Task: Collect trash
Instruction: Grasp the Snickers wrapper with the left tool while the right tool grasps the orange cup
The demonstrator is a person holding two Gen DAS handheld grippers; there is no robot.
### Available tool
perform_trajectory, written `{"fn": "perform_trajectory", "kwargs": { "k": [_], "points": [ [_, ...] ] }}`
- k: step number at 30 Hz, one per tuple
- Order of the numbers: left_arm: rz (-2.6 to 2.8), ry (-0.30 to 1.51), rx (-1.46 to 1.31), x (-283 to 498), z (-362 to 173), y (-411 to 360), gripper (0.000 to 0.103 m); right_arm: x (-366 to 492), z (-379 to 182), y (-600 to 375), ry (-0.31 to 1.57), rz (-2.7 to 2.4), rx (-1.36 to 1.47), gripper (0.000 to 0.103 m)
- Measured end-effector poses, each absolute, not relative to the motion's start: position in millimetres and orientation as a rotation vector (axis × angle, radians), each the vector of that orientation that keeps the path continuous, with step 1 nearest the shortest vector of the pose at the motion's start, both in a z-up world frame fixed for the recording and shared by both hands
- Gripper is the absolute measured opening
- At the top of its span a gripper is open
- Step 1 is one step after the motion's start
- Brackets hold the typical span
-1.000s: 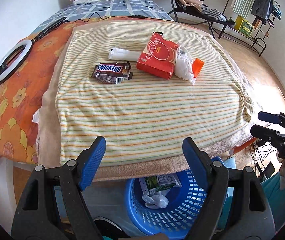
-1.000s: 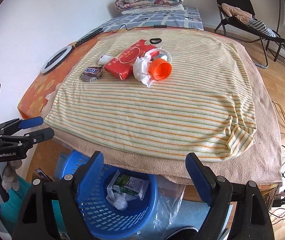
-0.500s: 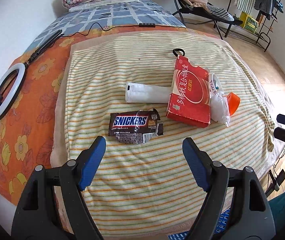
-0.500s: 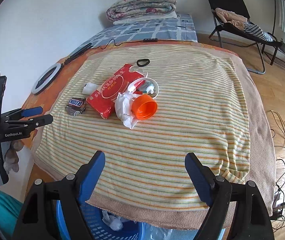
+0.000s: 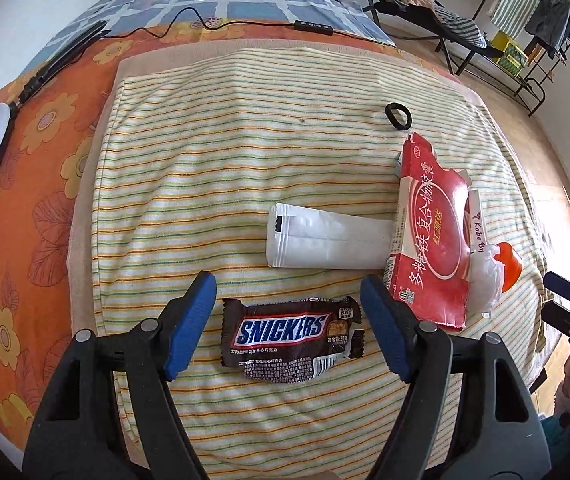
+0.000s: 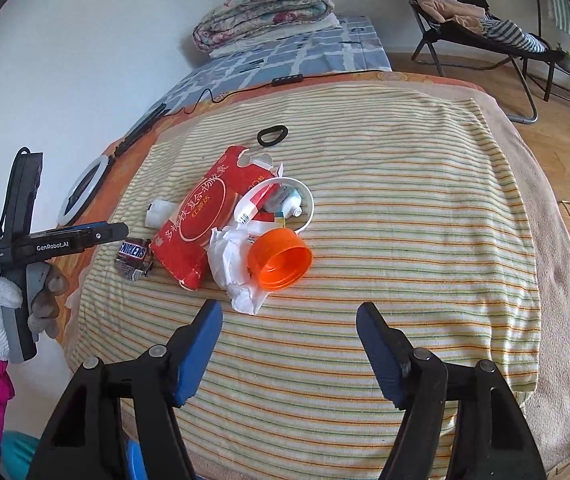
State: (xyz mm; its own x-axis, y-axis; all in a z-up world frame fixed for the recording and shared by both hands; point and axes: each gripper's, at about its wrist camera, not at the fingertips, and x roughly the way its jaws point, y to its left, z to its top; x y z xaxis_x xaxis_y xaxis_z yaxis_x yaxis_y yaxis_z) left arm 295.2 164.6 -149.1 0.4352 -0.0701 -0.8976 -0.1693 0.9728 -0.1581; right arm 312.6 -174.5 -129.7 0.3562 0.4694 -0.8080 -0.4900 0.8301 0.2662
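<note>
Right now the left tongs point(image 5: 287, 328) hang over the Snickers wrapper point(image 5: 291, 338), blue pads wide apart on either side of it and not touching it; those jaws have just been narrowing a little, wrapper framed between them. The right tongs point(image 6: 289, 354) stand wide too, nothing between the pads but striped blanket point(image 6: 425, 240), and they have likewise just been closing a touch. Just ahead of the right tongs lies the orange cap point(image 6: 281, 258) on its side, mouth toward the camera, touching a crumpled white tissue point(image 6: 231, 268). Behind those, a torn red box point(image 5: 431, 240) lies flat, with a white sachet point(image 5: 325, 242) tucked partly under its left edge. A white ring and a small tube point(image 6: 287, 204) rest against the box's far side. Further back sits a black loop point(image 5: 397, 116), apart from the pile. All of it lies on the bed, atop the striped blanket over an orange flowered sheet point(image 5: 25, 200). At the bed's left edge, a ring light point(image 6: 83, 188). In the right wrist view a gloved hand point(image 6: 25, 292) grips the left tool's handle.
</note>
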Motion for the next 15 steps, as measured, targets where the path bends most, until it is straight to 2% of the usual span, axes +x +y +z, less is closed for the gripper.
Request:
{"fn": "perform_trajectory", "kwargs": {
  "k": [5, 15],
  "points": [
    [0.04, 1.172, -0.278, 302.6, -165.9, 168.2, 0.062, 323.1, -136.1, -167.8, 1.045, 0.625, 0.0, 0.075],
    [-0.007, 1.222, -0.228, 265.4, -174.5, 152.6, 0.062, 341.3, -143.8, -163.5, 1.065, 0.632, 0.051, 0.075]
  ]
}}
